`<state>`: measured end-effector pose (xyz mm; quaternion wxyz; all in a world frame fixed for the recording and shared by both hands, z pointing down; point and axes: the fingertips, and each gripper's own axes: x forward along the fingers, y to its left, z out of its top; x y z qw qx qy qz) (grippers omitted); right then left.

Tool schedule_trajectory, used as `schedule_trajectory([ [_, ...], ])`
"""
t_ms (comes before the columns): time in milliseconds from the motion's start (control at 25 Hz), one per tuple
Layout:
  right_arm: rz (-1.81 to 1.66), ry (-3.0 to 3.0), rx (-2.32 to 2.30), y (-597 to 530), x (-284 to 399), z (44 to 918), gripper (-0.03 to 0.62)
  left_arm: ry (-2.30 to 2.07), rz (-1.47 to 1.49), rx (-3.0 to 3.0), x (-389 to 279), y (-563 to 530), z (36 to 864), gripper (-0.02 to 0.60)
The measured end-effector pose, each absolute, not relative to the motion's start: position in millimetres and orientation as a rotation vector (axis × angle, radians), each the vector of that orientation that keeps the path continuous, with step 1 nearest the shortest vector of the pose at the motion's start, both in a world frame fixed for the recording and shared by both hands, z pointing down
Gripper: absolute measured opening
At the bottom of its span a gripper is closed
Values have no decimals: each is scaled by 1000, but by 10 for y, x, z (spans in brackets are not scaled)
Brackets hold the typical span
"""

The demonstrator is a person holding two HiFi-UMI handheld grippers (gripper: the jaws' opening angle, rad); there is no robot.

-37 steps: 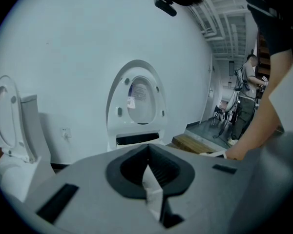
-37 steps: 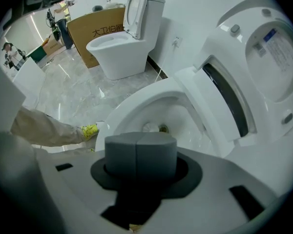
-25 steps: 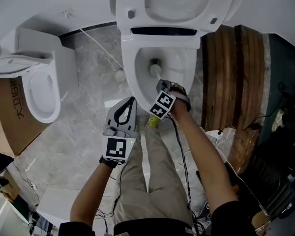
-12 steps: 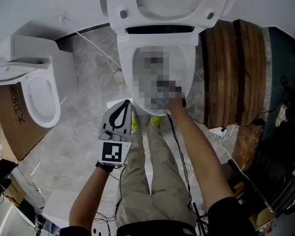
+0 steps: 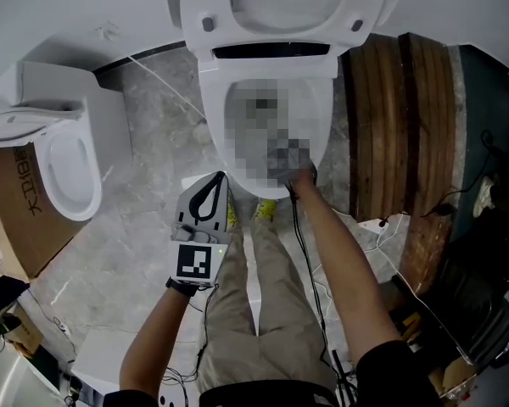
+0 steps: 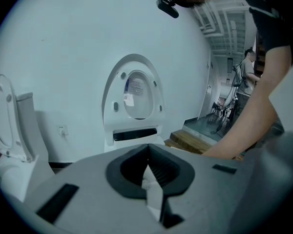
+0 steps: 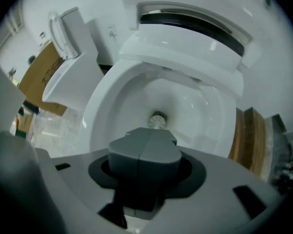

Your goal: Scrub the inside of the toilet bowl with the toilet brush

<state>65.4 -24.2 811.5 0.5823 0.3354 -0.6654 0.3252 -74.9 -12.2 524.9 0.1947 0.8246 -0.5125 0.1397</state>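
Two grippers are in the person's hands, and only the right one is busy with the task. In the right gripper view the right gripper (image 7: pixel 144 167) has its jaws pressed on the grey handle of the toilet brush (image 7: pixel 145 147), which fills the space between them. Beyond the handle the round pale brush head (image 7: pixel 157 121) shows low inside the toilet bowl (image 7: pixel 118 104), near the middle of its bottom; whether it touches the porcelain I cannot tell. In the head view the person's right arm (image 5: pixel 335 261) reaches over the near rim of the bowl, but the inside is blurred there, so that view shows neither the brush nor the right jaws. The toilet lid (image 5: pixel 280 7) stands raised at the far side of the bowl. The left gripper (image 5: pixel 220 179) is held above the grey stone floor (image 5: pixel 144 227), just before the near rim of the bowl and to the left of the person's legs (image 5: pixel 267 312), with its tips pointing toward the toilet. Its jaws are together, tip against tip, and the left gripper view shows nothing between them. The marker cube (image 5: pixel 195 263) sits at its rear end. A second toilet (image 5: pixel 64 164) stands near the left edge of the floor with a cardboard box (image 5: pixel 13 219) just beside it, and dark wooden planks (image 5: pixel 399 108) lie along the right side of the bowl.
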Motion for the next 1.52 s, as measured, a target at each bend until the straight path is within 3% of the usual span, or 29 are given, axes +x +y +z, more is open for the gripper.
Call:
schedule_trajectory([
  [160, 1051, -1473, 941, -212, 751, 8129, 187, -1432, 397, 2319, -735, -115, 5258, 9],
  [280, 1086, -1439, 934, -169, 789, 8132, 184, -1439, 400, 2309, -760, -112, 5273, 9],
  [720, 278, -1542, 550, -178, 727, 8050, 169, -1454, 385, 2304, -764, -112, 5244, 9],
  [1120, 1093, -1538, 1087, -312, 951, 7985, 163, -1452, 391, 2304, -725, -90, 5229, 9],
  [1520, 1060, -1645, 1185, -421, 955, 7632, 161, -1447, 384, 2339, -650, -132, 5058, 9],
])
